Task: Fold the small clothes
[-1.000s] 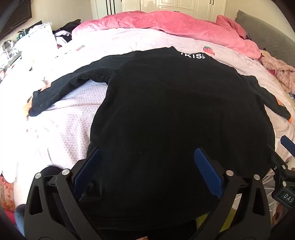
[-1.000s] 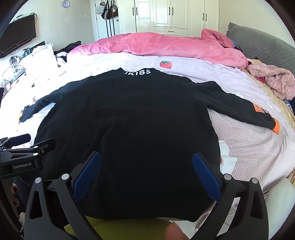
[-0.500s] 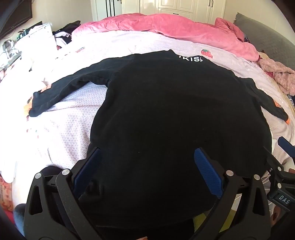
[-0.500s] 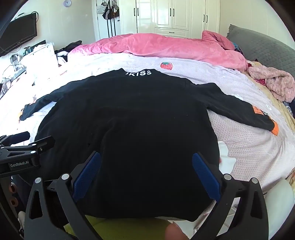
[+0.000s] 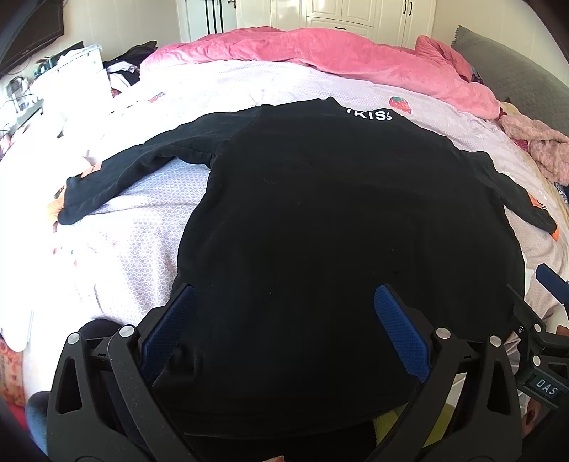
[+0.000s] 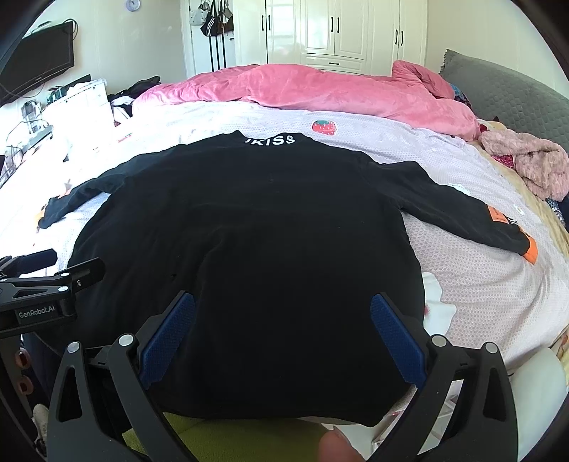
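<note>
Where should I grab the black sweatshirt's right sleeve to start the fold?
Grip the right sleeve at its orange-trimmed cuff, coming from the outer right side with the right gripper, whose jaws are open. The sleeve lies flat, spread away from the black sweatshirt body, so the cuff is its free end, easy to carry inward.

We see a bed (image 6: 473,284) covered by a pale patterned sheet with a strawberry print (image 6: 324,127). A pink duvet (image 6: 302,89) lies bunched along its far edge, beside a grey headboard (image 6: 505,96). White wardrobes (image 6: 334,32) line the rear wall; a television (image 6: 35,67) hangs at left.
</note>
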A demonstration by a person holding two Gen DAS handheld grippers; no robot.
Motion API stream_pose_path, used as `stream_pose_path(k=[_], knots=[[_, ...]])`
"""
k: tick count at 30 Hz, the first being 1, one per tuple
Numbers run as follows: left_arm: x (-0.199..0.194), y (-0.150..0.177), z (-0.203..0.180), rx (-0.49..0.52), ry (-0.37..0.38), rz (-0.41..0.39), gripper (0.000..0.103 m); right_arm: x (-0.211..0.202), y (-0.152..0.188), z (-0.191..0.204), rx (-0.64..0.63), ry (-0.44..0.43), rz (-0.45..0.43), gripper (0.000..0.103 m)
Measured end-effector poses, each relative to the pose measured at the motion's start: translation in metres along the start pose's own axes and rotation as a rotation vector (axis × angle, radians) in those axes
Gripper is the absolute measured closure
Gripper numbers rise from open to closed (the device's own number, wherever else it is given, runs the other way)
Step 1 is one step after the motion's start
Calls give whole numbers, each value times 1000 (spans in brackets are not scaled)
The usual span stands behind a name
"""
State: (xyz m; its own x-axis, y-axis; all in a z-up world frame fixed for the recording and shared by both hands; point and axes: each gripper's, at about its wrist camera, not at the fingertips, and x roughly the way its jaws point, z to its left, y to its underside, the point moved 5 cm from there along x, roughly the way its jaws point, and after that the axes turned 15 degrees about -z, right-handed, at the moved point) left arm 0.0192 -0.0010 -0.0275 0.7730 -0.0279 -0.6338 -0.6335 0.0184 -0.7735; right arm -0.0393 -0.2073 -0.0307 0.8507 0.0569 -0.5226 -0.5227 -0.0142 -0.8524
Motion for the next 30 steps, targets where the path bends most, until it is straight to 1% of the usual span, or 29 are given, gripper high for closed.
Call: stream_pose_path(k=[14,30], knots=[[0,0,0,3,-3,-5,9,0,1,1,6,2,4,4],[2,1,-3,4,-10,-3,9,0,-7,-7,20,12,-25,4]])
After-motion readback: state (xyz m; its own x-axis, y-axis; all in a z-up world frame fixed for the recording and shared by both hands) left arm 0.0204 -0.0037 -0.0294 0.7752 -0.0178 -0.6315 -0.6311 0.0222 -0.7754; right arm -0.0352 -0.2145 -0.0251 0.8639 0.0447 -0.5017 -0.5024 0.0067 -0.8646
